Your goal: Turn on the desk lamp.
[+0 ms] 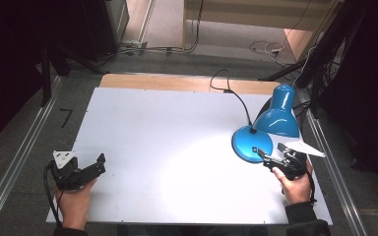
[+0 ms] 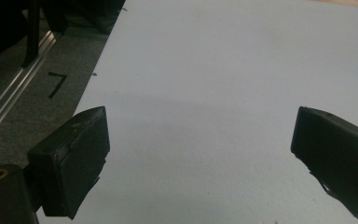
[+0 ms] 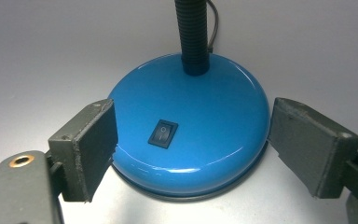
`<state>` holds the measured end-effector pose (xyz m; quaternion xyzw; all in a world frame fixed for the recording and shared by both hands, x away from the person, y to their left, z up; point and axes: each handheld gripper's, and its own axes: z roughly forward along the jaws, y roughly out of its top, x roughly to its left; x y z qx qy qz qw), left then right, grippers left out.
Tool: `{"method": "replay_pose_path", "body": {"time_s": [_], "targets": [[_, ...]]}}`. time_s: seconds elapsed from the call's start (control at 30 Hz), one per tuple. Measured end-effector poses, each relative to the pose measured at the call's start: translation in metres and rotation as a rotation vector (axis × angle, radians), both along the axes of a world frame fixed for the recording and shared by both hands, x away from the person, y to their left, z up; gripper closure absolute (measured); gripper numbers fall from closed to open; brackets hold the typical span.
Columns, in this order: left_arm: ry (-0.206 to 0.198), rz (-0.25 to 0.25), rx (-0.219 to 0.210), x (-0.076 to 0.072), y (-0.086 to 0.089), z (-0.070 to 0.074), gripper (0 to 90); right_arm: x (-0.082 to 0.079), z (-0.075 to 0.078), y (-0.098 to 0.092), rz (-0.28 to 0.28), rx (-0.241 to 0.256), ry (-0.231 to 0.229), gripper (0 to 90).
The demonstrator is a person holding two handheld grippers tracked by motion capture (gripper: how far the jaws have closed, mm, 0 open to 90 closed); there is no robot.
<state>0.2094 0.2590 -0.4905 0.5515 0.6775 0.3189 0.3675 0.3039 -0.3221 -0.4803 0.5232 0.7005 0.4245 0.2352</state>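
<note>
A blue desk lamp stands at the right of the white table, with its round base (image 1: 248,142) under its tilted shade (image 1: 278,114). It throws a bright patch on the tabletop. My right gripper (image 1: 270,154) sits at the base's near edge, open. In the right gripper view the jaws stand on either side of the base (image 3: 214,102), and the black rocker switch (image 3: 163,134) lies between them. The ribbed black neck (image 3: 193,37) rises behind the switch. My left gripper (image 1: 98,165) hovers open over bare table at the near left, with nothing between its fingers (image 2: 74,158).
The lamp's black cable (image 1: 234,93) runs from the base over the table's wooden back edge (image 1: 177,81). Metal rails (image 1: 17,162) run along both sides of the white table (image 1: 167,147). A black "7" mark (image 2: 56,85) is on the grey floor left of the table.
</note>
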Motion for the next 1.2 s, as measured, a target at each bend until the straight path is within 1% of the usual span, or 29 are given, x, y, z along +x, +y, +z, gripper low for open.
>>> {"method": "replay_pose_path", "body": {"time_s": [0.1,0.17,0.23,0.33,0.43,0.47,0.53,0.57,0.67,0.7,0.77,0.8,0.9,0.97,1.03,1.2], "targets": [[0.013,-0.001,0.000,0.002,0.000,-0.001,5.1,-0.001,0.001,0.000,0.002,-0.004,-0.002,14.6],[0.002,-0.004,0.003,0.000,-0.001,0.000,5.1,-0.002,0.000,0.000,-0.001,-0.007,0.001,14.6],[-0.003,-0.005,0.000,0.001,0.000,0.000,5.2,-0.003,0.002,-0.001,-0.003,0.001,0.001,14.6],[0.013,-0.001,-0.004,0.003,0.001,-0.001,5.1,-0.004,0.002,-0.002,-0.004,0.003,0.000,14.6],[-0.008,-0.007,0.002,-0.001,0.000,0.002,5.2,-0.005,0.001,-0.002,-0.009,-0.005,0.003,14.6],[-0.009,-0.009,-0.003,0.000,0.000,0.001,5.2,-0.006,0.002,-0.002,-0.007,0.000,0.002,14.6],[0.016,-0.013,-0.004,0.003,-0.001,-0.002,5.1,-0.008,0.003,-0.002,-0.004,0.011,-0.002,14.6],[0.023,-0.013,-0.005,0.004,-0.001,-0.003,5.1,-0.008,0.003,-0.003,-0.006,0.010,-0.001,14.6],[-0.007,-0.015,0.001,0.000,-0.002,0.001,5.1,-0.008,0.003,-0.003,-0.010,-0.001,0.002,14.6],[-0.008,-0.020,0.002,0.000,-0.002,0.001,5.2,-0.009,0.004,-0.003,-0.009,0.008,0.004,14.6],[0.020,-0.023,0.002,0.003,-0.003,-0.002,5.3,-0.011,0.004,-0.004,-0.006,0.015,0.003,14.7],[0.023,-0.020,-0.002,0.004,-0.003,-0.003,5.2,-0.010,0.004,-0.005,-0.007,0.011,0.007,14.7],[-0.003,-0.024,0.001,-0.001,-0.003,0.001,5.2,-0.011,0.004,-0.005,-0.014,-0.004,0.006,14.7],[0.005,-0.038,0.008,-0.001,-0.003,0.000,5.2,-0.013,0.005,-0.006,-0.015,-0.003,-0.001,14.6],[0.013,-0.029,0.001,0.000,-0.003,-0.001,5.2,-0.016,0.006,-0.007,-0.015,-0.002,-0.001,14.6],[0.007,-0.035,0.007,0.000,-0.005,0.001,5.2,-0.020,0.007,-0.011,-0.019,0.002,-0.003,14.7]]}}
